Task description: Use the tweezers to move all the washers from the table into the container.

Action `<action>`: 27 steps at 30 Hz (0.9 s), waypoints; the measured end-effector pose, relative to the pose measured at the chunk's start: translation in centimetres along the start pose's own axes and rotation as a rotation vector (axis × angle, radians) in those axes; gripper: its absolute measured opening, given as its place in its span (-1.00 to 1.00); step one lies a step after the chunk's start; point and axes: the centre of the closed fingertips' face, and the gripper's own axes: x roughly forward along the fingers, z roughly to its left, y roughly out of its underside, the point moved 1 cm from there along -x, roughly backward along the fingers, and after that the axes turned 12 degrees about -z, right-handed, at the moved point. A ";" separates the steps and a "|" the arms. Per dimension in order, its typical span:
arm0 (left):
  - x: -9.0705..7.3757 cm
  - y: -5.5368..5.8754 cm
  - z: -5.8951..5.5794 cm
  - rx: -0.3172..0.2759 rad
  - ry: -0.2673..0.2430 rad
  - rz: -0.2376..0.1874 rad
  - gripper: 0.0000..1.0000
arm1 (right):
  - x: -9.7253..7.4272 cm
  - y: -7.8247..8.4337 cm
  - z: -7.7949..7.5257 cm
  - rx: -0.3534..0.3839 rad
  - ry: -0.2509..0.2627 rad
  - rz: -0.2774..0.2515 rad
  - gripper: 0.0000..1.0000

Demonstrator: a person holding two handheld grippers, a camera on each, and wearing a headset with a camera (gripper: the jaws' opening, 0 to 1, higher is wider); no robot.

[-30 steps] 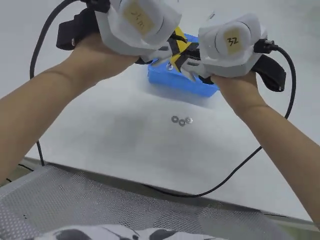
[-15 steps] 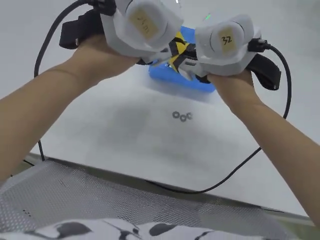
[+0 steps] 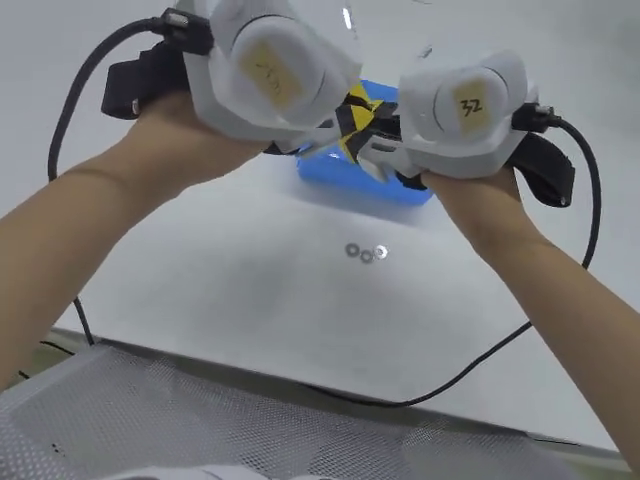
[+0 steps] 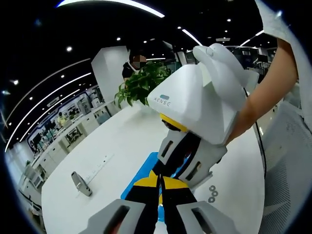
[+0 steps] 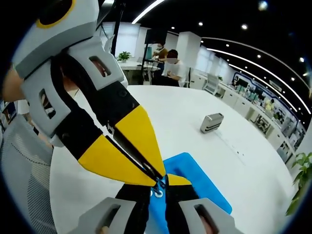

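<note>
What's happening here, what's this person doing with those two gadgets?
A person holds a hand-held gripper in each hand and has brought the two together, tip to tip, over a blue container. The left hand-held gripper and the right hand-held gripper both have their jaws closed, and a small silvery bit sits where they meet; it is too small to tell whether it is a washer. Three washers lie in a row on the white table, on the near side of the container.
</note>
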 end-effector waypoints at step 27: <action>-3.4 -3.7 -5.1 0.007 0.076 -0.041 -1.00 | -5.5 -1.1 5.1 0.098 -0.059 -0.072 -0.83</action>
